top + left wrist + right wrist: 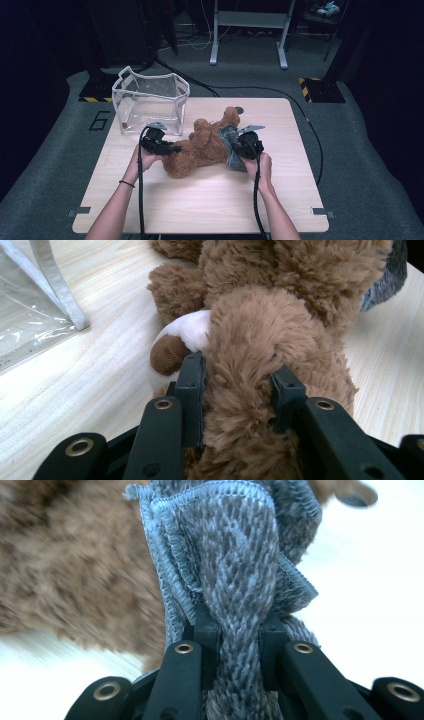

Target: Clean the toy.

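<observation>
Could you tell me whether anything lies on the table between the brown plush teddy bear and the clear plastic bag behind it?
Nothing visible does: bare wood separates the brown plush teddy bear from the clear plastic bag, whose open top faces up.

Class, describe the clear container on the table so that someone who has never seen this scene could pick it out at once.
Start at the light wooden table and look to its far left corner. There, beyond the left gripper and the brown plush toy, stands the clear plastic bag, open at the top. It alone is see-through, with pale trim along its edges and a small strap.
</observation>
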